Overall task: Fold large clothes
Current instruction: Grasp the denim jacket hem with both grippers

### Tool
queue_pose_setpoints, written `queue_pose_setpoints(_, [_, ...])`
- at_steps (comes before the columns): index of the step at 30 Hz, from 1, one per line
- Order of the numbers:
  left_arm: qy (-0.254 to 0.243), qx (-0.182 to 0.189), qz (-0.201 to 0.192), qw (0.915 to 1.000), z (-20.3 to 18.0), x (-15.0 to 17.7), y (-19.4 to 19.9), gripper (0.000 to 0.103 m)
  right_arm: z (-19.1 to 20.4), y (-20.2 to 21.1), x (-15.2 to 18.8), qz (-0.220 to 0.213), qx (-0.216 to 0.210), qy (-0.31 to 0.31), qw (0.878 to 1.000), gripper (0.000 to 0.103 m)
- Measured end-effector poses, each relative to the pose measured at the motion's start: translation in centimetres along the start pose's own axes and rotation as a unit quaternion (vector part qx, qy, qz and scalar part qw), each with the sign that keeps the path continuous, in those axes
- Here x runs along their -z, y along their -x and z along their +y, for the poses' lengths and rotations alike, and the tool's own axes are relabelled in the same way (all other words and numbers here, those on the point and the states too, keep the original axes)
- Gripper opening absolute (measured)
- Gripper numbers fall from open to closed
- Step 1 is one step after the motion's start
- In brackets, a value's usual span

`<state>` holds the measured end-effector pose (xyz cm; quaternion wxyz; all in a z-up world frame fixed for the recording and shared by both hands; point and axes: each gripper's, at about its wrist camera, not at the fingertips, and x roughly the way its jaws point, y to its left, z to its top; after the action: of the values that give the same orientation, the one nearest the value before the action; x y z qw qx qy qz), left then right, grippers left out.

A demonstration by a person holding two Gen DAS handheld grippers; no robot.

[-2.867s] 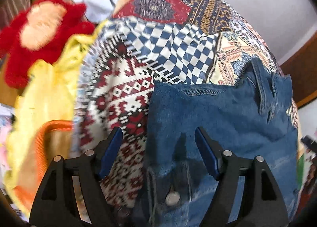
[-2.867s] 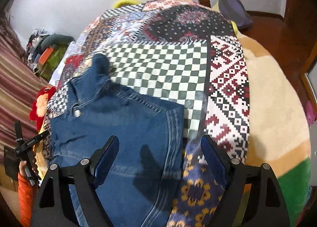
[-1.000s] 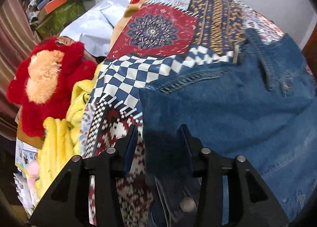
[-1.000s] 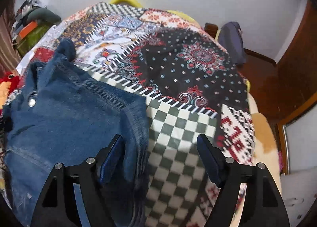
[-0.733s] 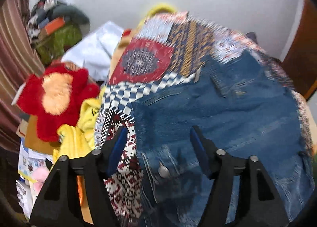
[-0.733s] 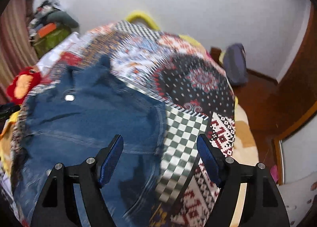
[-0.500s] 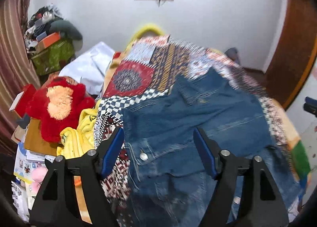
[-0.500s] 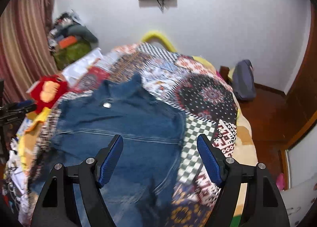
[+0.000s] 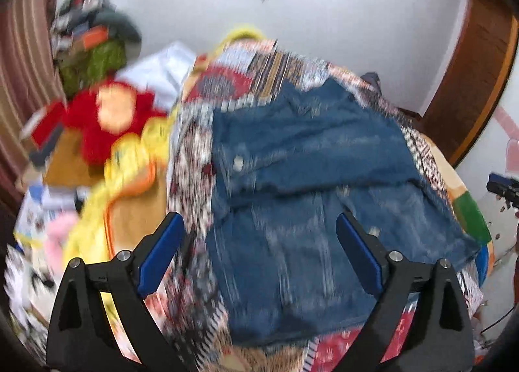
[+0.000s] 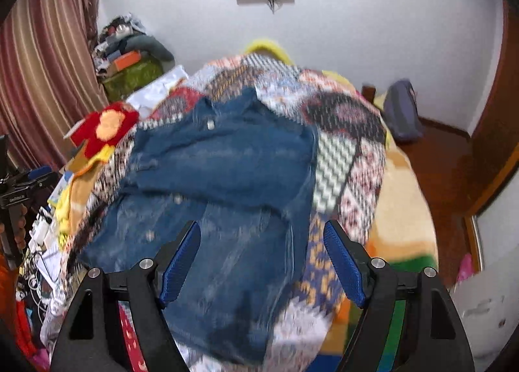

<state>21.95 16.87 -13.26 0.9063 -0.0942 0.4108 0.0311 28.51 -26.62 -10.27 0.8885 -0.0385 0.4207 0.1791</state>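
Since the earlier frames, both claws have pulled back and up from the denim jacket (image 9: 311, 177), which now lies folded across the patchwork bedspread (image 10: 343, 119) on the bed, untouched. Left claw (image 9: 259, 250): jaws opening, wide, nothing between them. Right claw (image 10: 262, 260): jaws wide, empty. Red plush toy (image 9: 107, 115) beside the bed at left.

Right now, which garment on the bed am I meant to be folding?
Find the bed under the patchwork bedspread. The blue denim jacket lies spread across its middle, top part folded over. It is the only plain blue piece; beside it sits a red plush toy.
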Motion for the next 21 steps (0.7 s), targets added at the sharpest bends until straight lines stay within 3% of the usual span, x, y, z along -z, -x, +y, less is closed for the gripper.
queue_pose_setpoints(5, [0.069,0.005,0.079,0.9945,2.9,4.9,-3.5,0.095,-1.9,-3.0,4.0,0.056,-0.028,-0.071,0.995,0.076])
queue_pose_setpoints(8, [0.128,0.016,0.125,0.9838,4.6,7.9,-5.8,0.095,-2.8,-4.9,6.2,0.091,-0.039,-0.117,0.988,0.076])
queue_pose_setpoints(15, [0.207,0.058,0.170,0.9619,5.4,12.5,-8.6,0.093,-3.1,-6.5,9.5,0.110,-0.055,-0.163,0.979,0.076])
queue_pose_setpoints(19, [0.205,0.070,0.170,0.9613,4.1,13.3,-9.1,0.086,-2.5,-6.5,9.9,0.096,-0.064,-0.158,0.981,0.076])
queue_pose_setpoints(21, [0.205,0.083,0.162,0.9618,3.9,13.1,-8.9,0.072,-2.2,-6.6,9.7,0.092,-0.076,-0.160,0.980,0.076])
